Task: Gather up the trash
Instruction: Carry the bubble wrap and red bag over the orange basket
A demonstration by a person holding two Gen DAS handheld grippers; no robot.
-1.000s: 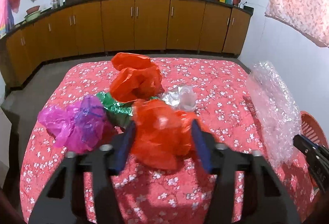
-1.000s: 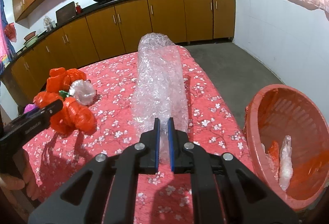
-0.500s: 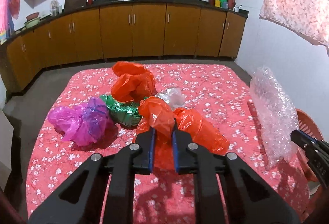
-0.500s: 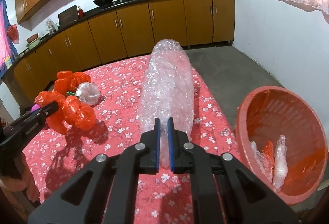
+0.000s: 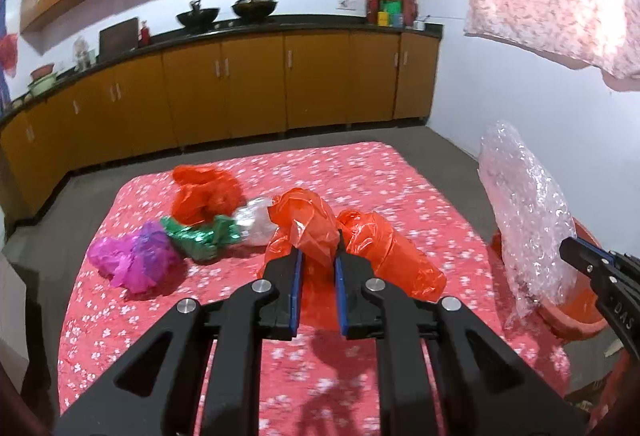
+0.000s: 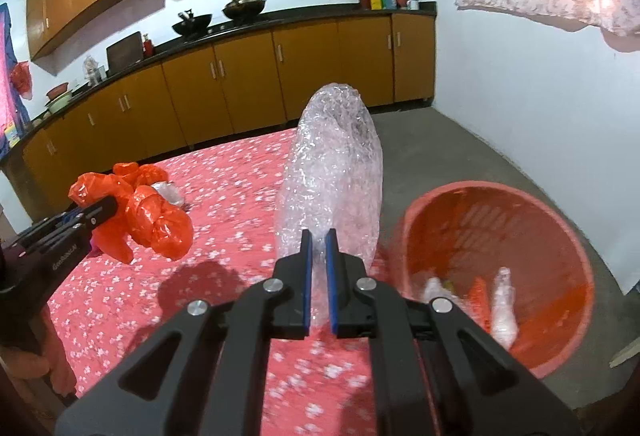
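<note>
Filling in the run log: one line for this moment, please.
left claw: shut on red bag | right claw: shut on bubble wrap | basket: beside table

bags (image 5: 200, 232) on table (image 5: 400, 172), basket (image 6: 560, 220) right of table

Bright, fisheye-warped, slight foreground blur

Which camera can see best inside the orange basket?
The right wrist view. It looks down into the orange basket, so you see the trash already lying at the bottom. In the left wrist view, only a bit of its rim peeks out behind the bubble wrap.
</note>
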